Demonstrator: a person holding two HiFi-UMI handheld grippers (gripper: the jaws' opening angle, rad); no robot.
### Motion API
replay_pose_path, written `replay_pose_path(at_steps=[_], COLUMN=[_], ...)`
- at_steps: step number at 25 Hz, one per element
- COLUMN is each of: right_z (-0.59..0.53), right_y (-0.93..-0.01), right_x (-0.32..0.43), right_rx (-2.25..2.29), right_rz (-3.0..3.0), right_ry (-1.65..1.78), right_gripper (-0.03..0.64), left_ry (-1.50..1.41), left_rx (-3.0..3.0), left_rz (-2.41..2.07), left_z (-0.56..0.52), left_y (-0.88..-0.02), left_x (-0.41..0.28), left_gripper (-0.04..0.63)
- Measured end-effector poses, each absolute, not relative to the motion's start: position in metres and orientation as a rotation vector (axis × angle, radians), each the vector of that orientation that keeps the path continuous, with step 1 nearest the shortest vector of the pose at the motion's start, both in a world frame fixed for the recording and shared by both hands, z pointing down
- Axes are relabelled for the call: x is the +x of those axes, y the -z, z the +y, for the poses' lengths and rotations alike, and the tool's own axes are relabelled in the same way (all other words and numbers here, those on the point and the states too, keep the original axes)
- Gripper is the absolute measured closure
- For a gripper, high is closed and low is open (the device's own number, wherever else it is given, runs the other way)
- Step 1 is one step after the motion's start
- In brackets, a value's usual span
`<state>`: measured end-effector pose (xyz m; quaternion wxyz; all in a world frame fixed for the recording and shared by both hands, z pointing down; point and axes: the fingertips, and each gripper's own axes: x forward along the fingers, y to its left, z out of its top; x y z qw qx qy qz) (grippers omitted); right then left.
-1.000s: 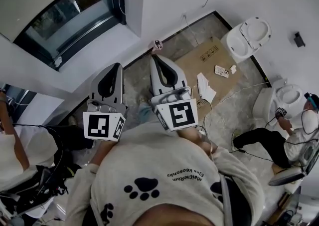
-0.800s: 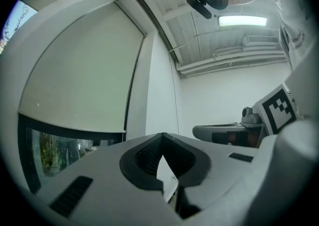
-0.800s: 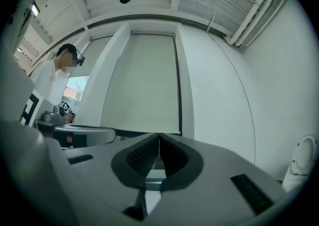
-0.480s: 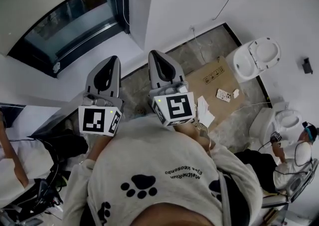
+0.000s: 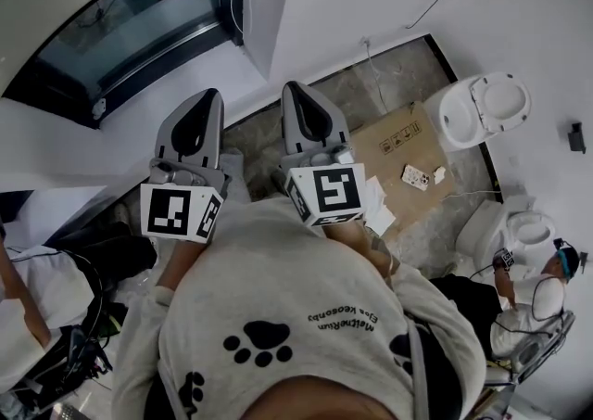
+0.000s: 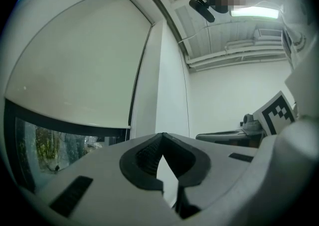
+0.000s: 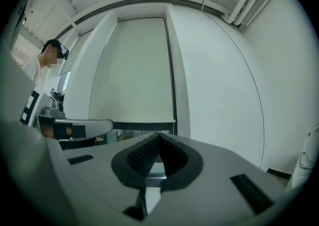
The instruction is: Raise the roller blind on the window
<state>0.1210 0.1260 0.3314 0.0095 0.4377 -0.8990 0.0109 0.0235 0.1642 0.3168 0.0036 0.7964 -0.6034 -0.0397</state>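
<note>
Both grippers are held out side by side in front of the person's chest, pointing toward the window wall.

Left gripper [image 6: 162, 136]: jaws closed, dark pads meeting at the tip. Nothing is between them.

Right gripper [image 7: 159, 135]: same condition, jaws together and nothing gripped.

Roller blind [image 6: 75, 70]: an off-white sheet hanging over most of the window [image 5: 130, 24]. Its bottom bar [image 7: 144, 125] sits low, and only a strip of glass is bare beneath it. Greenery shows through that strip.

Blind relative to the jaws:
- In the left gripper view, the blind fills the upper left, above and to the left of the closed tips. The bottom bar runs left of the tip, at about its height. The tips themselves line up with the plain white wall beside the window.
- In the right gripper view, the blind stands straight ahead above the tips. The bottom bar lies just over the tip in the picture, with the glass strip behind the tip.
- Neither gripper touches the blind; both are clearly apart from it, with open air between.

Room, from the head view:
- A flattened cardboard sheet [image 5: 394, 135] lies on the floor to the right.
- A white toilet [image 5: 482, 103] stands against the wall.
- A seated person [image 5: 528, 302] is at the far right.
</note>
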Motion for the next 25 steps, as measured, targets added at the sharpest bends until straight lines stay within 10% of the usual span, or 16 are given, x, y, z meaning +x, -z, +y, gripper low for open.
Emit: replay_pose_path(at_steps=[25], right_z=[-0.002], right_y=[-0.333], right_x=[0.066], right_rx=[1.449], right_rz=[-2.752], right_ry=[-0.011], right_gripper=[0.606], left_ry=[0.123], left_rx=[2.608], left_rz=[-1.705], left_z=[0.013], left_y=[-0.321], left_x=[-0.014], left_gripper=[0.591])
